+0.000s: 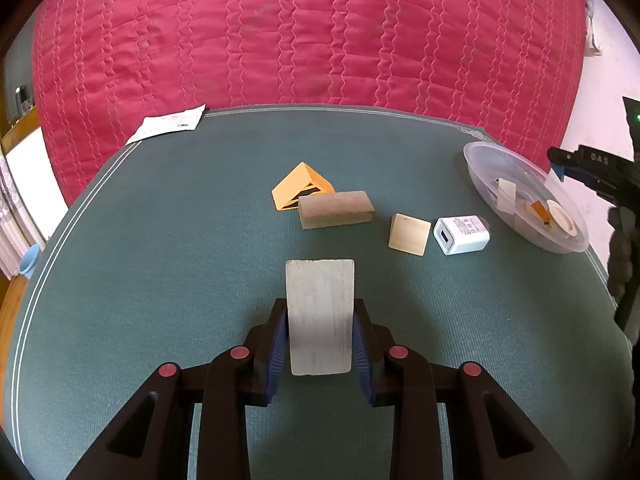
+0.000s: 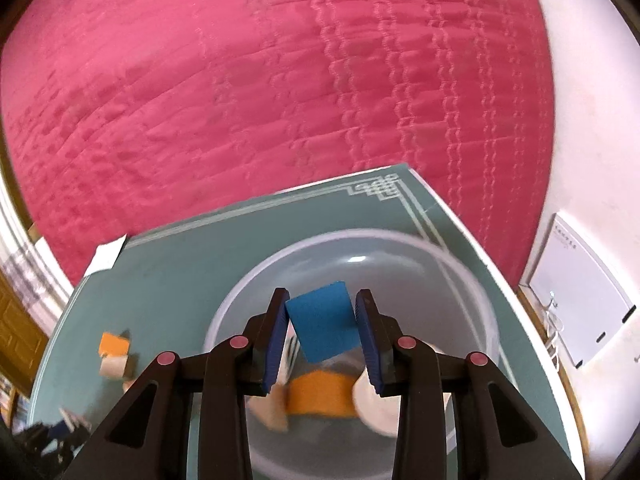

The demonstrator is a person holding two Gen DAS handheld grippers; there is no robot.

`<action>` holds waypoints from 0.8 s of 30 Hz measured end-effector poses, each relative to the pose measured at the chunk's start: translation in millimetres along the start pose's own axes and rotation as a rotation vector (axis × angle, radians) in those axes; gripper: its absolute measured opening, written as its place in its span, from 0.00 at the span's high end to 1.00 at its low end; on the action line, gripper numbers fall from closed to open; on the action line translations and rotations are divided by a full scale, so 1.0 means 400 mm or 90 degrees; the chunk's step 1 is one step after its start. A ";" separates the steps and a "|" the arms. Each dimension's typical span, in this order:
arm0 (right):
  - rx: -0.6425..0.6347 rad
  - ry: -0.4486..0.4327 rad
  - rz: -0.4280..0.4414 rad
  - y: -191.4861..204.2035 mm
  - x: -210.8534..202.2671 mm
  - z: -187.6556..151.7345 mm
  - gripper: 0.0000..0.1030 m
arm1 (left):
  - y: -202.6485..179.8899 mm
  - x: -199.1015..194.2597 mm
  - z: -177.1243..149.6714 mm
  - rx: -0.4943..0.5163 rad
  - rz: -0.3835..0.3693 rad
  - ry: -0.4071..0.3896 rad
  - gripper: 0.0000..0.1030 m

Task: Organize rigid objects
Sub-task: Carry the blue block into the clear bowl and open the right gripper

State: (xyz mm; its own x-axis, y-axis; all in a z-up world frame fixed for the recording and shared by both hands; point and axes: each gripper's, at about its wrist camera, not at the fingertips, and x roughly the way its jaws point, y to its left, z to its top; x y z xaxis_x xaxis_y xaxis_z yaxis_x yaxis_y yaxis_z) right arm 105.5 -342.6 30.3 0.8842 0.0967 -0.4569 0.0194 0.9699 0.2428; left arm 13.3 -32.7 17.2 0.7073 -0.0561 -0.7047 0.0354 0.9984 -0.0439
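So the left hand-held gripper (image 1: 320, 336) is clamped on a pale wooden block (image 1: 320, 316) by its flat sides. It looks stiff and light. The right hand-held gripper (image 2: 322, 326) pinches a blue block (image 2: 324, 322) over the bowl (image 2: 472, 280).

A pale wooden block (image 1: 320, 316), matt and faintly streaked, sits between ribbed blue pads on the glossy black plastic left tool (image 1: 320, 344). Beyond it on the table's (image 1: 160, 240) finely woven green cloth lie a rougher brown wooden block (image 1: 335, 209), a smooth white plastic charger (image 1: 461, 235) and a translucent plastic bowl (image 1: 480, 160). The right tool (image 2: 322, 330) carries a matt blue block (image 2: 323, 322). The quilted bedspread (image 1: 300, 32) behind is stitched pink cloth.
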 end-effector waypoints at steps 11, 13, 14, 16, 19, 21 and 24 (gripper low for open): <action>0.057 -0.001 -0.029 -0.078 0.014 -0.030 0.55 | 0.000 0.008 -0.004 0.008 0.002 0.009 0.69; 0.064 -0.005 -0.039 -0.087 0.013 -0.041 0.55 | -0.005 0.009 -0.004 0.012 0.005 0.010 0.69; 0.065 -0.006 -0.040 -0.089 0.012 -0.043 0.55 | -0.009 0.009 -0.003 0.014 0.006 0.011 0.69; 0.069 -0.009 -0.042 -0.093 0.009 -0.045 0.55 | -0.016 0.010 0.002 0.019 0.008 0.012 0.69; 0.067 -0.022 -0.053 -0.092 0.002 -0.048 0.55 | -0.032 0.007 0.015 0.027 0.008 0.010 0.69; 0.062 -0.028 -0.066 -0.089 0.001 -0.054 0.55 | -0.043 0.005 0.029 0.027 0.001 0.009 0.69; 0.052 -0.030 -0.081 -0.084 0.000 -0.060 0.55 | -0.075 0.000 0.061 0.036 -0.014 0.001 0.69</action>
State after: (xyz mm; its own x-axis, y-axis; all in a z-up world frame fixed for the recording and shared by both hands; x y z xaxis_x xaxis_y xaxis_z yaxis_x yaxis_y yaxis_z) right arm 93.9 -369.9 1.7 0.8934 -0.0384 -0.4476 0.1688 0.9520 0.2554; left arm 29.6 -62.5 35.8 0.7050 -0.0776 -0.7050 0.0906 0.9957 -0.0190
